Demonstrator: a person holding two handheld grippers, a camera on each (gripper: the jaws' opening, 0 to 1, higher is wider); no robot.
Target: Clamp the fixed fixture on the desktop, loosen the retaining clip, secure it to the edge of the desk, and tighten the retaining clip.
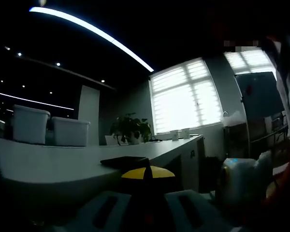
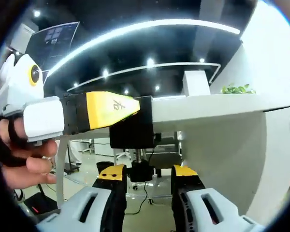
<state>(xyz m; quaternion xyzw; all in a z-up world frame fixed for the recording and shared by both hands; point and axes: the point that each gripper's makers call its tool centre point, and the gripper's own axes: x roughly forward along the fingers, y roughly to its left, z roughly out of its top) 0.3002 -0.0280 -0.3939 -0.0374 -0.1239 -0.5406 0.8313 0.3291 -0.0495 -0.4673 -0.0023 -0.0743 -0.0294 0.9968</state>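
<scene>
Count, left gripper view: 1 white desk (image 1: 48,162) across the left and centre, 2 white bins (image 1: 29,124) standing on it at the left, 1 potted plant (image 1: 130,129) at centre, 1 bright window (image 1: 186,96) at upper right, 1 long ceiling light (image 1: 92,30) curving across the top. 1 flat black part of the fixture (image 1: 123,162) lies on the desk top at lower centre.

The left gripper (image 1: 147,181) rises at the bottom centre of its view; its yellow tip meets the black part on the desk. The picture is dark, and the tips appear pressed together on that part, so it is probably clamped on the fixture.

Count, right gripper view: 1 fixture (image 2: 131,126), a black block seated on the desk edge (image 2: 208,104) at centre, with 1 threaded screw and knob, the retaining clip (image 2: 139,169), hanging below it. The left gripper (image 2: 135,108) enters from the left of the frame, its yellow-tipped jaw lying along the fixture's top, held by 1 hand (image 2: 26,159) at lower left.

The right gripper (image 2: 147,175) stands at the bottom centre with its 2 yellow-tipped jaws apart, 1 on each side of the knob. Whether they touch the knob cannot be told; the grip reads as released.
</scene>
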